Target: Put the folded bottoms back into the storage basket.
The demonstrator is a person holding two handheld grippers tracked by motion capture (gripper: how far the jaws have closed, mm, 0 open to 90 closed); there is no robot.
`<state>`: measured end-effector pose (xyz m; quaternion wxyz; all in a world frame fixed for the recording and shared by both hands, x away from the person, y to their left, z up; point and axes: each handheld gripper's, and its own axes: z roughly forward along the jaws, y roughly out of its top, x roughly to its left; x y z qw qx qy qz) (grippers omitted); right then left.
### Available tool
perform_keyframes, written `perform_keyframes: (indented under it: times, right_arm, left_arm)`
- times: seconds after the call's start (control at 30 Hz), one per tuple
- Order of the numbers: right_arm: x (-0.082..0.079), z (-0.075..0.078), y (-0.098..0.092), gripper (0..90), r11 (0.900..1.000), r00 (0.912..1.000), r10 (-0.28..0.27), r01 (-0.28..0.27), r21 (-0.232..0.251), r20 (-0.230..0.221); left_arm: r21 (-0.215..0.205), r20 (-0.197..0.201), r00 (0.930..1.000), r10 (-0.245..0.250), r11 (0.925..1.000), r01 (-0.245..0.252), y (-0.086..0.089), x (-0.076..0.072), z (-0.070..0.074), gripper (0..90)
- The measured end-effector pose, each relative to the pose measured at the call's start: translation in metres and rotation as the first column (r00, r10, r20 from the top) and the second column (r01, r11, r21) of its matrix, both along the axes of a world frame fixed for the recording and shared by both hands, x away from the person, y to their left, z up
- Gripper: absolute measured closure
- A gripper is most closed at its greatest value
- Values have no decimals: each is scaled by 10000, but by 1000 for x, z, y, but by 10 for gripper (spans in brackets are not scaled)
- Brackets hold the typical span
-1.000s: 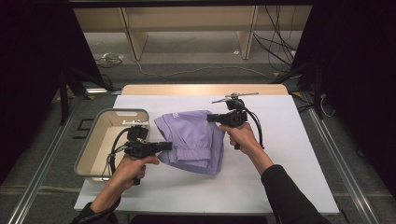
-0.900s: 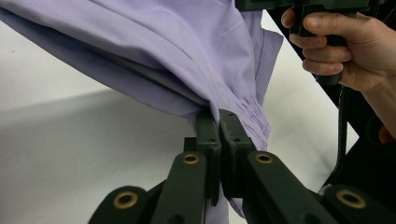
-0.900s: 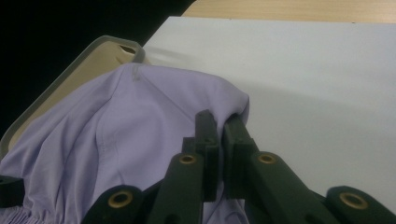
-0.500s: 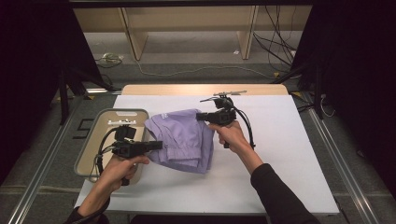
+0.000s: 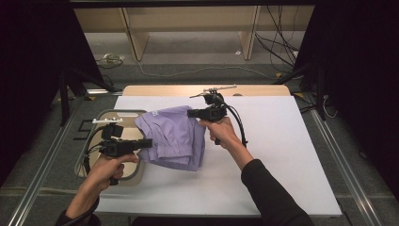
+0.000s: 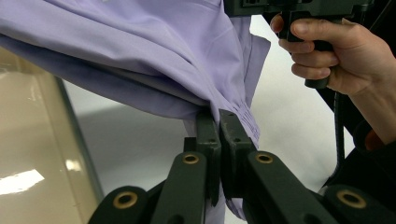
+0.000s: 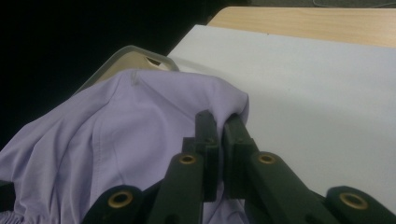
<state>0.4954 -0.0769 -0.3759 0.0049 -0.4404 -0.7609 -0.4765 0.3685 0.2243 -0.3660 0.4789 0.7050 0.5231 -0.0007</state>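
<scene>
The tray (image 5: 89,141) lies on the desk (image 5: 282,155) at its left edge, toward the near left corner. The garment (image 5: 174,136) hangs between the two tools, over the left half of the desk just right of the tray, its left part reaching above the tray's right rim and its lower fold touching or close to the desk. The left tool (image 5: 147,142) grips it from the left, above the tray. The right tool (image 5: 192,113) grips it from the right, farther from the near edge, toward the desk's middle.
</scene>
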Motion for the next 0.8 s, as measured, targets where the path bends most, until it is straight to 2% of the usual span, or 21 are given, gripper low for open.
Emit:
perform_keyframes:
  times: [0.5,0.8]
  right_arm:
    - [10,7,37,874,9995,9998,217,-217,-231,-4]
    - [14,11,58,874,9994,9996,280,-281,-192,-62]
  left_arm:
    - [-231,-29,9983,590,9980,-591,38,3,6,876]
    - [-350,15,9969,784,9963,-783,58,2,12,876]
